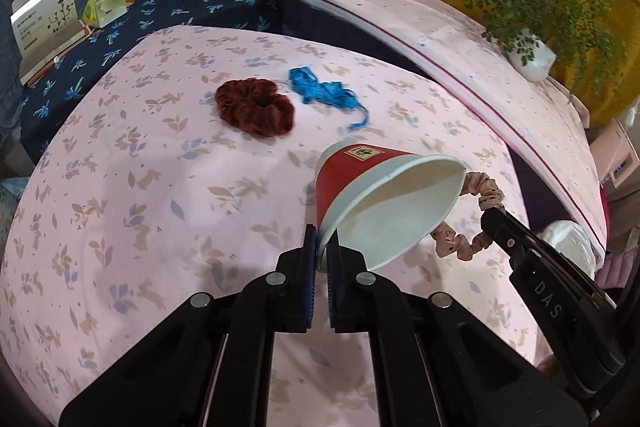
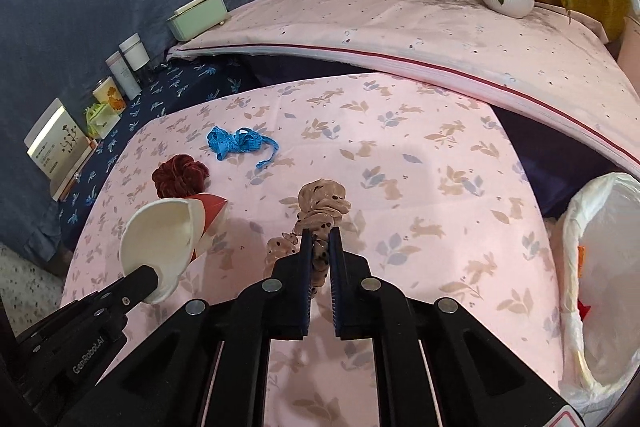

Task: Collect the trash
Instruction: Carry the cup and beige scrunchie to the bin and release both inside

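Red paper cup (image 1: 360,195), lower centre, is pinched at its rim by the left tool (image 1: 322,247); the right tool (image 2: 320,247) grips a beige scrunchie (image 2: 322,207). The thin rim could slip free.

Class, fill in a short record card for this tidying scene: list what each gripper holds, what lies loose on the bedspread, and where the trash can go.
left gripper: shut on the rim of the red paper cup, cup tilted on its side, mouth open toward the camera
right gripper: shut on the beige dotted scrunchie, lifted
loose on pink bedspread: dark red scrunchie; blue tape measure, tangled
trash bag: white, open, at the bedspread's right edge
cup contents: none visible
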A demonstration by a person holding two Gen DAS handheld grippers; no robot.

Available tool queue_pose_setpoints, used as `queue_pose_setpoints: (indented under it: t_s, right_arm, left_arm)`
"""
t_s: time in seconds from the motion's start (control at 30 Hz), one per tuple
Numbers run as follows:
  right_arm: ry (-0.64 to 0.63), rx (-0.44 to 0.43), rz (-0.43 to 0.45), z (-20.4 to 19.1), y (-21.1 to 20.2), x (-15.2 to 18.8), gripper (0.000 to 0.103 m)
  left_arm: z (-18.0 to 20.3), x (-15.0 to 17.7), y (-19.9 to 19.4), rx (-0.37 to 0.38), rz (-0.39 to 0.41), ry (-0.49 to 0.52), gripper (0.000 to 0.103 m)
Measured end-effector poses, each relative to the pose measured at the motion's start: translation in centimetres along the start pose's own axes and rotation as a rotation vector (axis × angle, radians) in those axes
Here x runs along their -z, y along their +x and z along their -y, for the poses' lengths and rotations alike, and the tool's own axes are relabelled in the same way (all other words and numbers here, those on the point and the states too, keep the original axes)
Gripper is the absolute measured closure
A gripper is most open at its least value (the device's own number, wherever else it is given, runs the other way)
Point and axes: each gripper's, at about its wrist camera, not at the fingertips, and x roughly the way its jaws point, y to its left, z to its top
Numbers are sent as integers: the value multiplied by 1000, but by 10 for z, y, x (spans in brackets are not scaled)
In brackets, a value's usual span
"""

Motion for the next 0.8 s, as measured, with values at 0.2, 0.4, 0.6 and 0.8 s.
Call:
queue_pose_setpoints:
  t_s: [0.2, 0.4, 0.6, 0.8]
  right_arm:
    - [34, 11, 36, 27, -35, 10, 95]
    - [88, 39, 79, 63, -67, 16, 95]
    - [145, 73, 115, 106, -95, 22, 95]
    - [189, 110, 133, 147, -113, 31, 95]
  left_arm:
    - [34, 14, -21, 33, 10, 50, 99]
    - [74, 26, -36, 70, 17, 120, 99]
    - [122, 35, -47, 112, 27, 198, 99]
    - [165, 46, -46, 165, 15, 252, 99]
